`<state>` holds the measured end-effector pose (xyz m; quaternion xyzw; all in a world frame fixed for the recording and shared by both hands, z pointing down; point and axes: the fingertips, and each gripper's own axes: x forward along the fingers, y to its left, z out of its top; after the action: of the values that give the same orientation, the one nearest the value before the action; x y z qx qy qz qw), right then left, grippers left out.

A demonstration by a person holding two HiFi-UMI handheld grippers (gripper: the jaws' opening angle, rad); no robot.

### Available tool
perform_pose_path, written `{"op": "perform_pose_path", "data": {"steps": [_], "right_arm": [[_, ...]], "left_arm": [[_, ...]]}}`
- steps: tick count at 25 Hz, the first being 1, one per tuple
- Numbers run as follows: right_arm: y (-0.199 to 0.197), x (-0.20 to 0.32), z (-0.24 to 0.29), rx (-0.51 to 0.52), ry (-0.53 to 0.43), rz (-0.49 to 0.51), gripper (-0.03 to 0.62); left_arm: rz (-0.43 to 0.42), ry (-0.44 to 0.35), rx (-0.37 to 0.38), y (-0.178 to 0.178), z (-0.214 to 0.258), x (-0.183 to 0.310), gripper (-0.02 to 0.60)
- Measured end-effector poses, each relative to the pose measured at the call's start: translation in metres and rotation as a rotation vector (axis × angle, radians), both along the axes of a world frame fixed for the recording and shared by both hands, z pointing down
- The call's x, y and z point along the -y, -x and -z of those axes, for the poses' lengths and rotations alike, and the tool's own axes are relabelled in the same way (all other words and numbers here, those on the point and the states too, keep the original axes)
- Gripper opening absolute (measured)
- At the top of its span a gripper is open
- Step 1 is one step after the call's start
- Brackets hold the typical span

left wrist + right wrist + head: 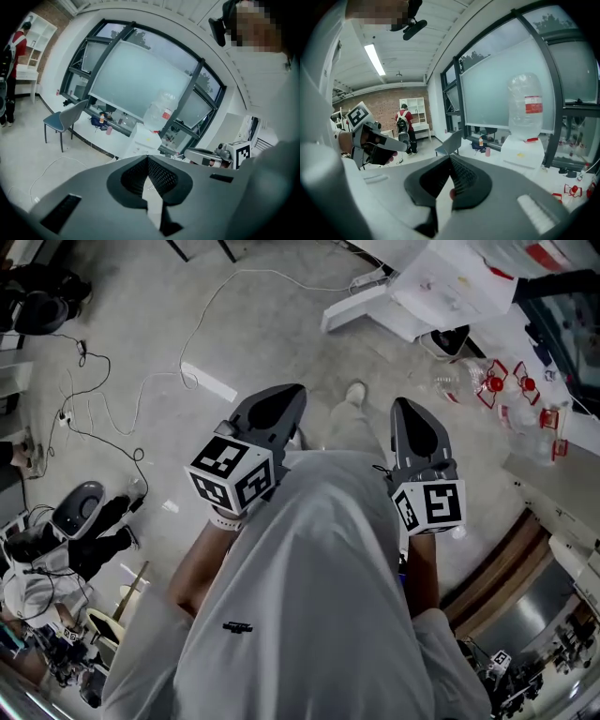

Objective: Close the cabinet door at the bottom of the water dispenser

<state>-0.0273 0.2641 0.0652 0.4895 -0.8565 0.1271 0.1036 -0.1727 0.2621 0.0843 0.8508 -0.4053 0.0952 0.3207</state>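
Showing white water dispenser [524, 152], bottle [525, 105] atop; left claw [148, 160], right claw [451, 160] pressed together.

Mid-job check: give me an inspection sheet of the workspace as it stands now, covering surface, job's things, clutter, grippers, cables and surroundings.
Surface: bare concrete floor; no table seen.
Job's things: water dispenser ahead by the windows, large bottle on top; the state of its cabinet door cannot be told from here.
Clutter: clear bottles with red caps on the floor near the dispenser; bags and gear at the left.
Grippers: left gripper and right gripper both shut with nothing between the jaws, held in front of the person's body, not at the dispenser.
Cables: white cable lies loose across the floor.
Surroundings: blue chair; person in red in the background.
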Motion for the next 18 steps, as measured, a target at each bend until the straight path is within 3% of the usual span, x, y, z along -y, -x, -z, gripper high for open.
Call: {"op": "perform_pose_path", "data": {"steps": [6, 11, 18], "right_arm": [[-0.063, 0.089, 0.006, 0.017, -0.034, 0.004, 0.009], [-0.091, 0.150, 0.009, -0.016, -0.061, 0.047, 0.009], [-0.125, 0.199, 0.006, -0.003, -0.060, 0.107, 0.009]], "left_arm": [[-0.014, -0.031, 0.037, -0.062, 0.016, 0.079, 0.006], [0.064, -0.048, 0.048, -0.082, 0.026, 0.142, 0.006], [0.131, -0.025, 0.074, -0.113, 0.018, 0.171, 0.006]]}}
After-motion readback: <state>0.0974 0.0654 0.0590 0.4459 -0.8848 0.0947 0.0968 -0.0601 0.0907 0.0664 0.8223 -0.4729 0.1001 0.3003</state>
